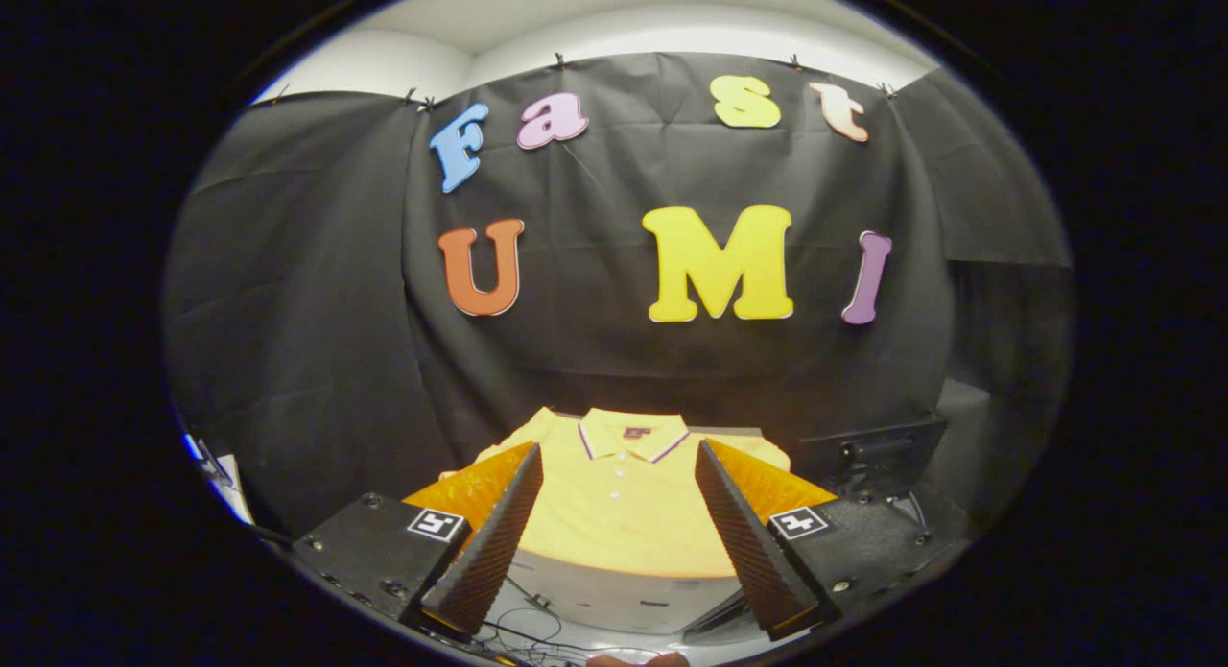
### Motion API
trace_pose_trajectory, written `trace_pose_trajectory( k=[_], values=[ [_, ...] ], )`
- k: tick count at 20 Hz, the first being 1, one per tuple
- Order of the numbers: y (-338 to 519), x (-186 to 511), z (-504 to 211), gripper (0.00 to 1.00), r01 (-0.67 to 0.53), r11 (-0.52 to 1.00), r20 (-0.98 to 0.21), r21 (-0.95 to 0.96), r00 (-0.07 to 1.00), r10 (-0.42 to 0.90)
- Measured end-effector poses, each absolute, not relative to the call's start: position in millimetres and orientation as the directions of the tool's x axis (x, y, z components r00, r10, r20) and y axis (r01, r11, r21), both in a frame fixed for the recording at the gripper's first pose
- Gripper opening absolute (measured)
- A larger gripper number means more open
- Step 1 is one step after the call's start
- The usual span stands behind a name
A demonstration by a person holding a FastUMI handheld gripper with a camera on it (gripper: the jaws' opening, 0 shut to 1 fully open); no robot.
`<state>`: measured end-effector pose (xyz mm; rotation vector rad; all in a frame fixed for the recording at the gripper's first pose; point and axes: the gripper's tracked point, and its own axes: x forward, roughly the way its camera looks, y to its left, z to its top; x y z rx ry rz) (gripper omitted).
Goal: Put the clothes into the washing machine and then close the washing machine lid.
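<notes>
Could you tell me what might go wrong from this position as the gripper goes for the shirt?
1. The yellow polo shirt lies spread flat beyond the open gripper; a pinch on flat cloth may slip or lift just one layer, leaving most of it dragging.
2. Loose cables lie under the fingers, near the white surface's front edge; a low approach could snag them.
3. A dark fixture sits close beside the shirt's sleeve; a wide swing could knock it.

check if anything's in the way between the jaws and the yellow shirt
Nothing visible blocks it. The gripper is open, and the yellow polo shirt lies flat just ahead, seen through the gap between the jaws. Only open air separates them. The dark object sits off to the right of the shirt, clear of the approach.
</notes>
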<state>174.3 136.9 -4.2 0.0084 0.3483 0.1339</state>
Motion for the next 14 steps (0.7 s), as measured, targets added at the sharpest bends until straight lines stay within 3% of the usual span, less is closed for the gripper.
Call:
trace_pose_trajectory(
  k=[6, 11, 14],
  values=[
    [123, 249, -34, 1.00, -0.112, 0.993, -0.541, -0.048, 0.838, 0.069],
    [150, 290, -64, 1.00, -0.178, 0.983, -0.710, 0.039, 0.688, 0.152],
    [150, 308, -75, 1.00, -0.153, 0.988, -0.772, 0.018, 0.626, 0.111]
  ],
)
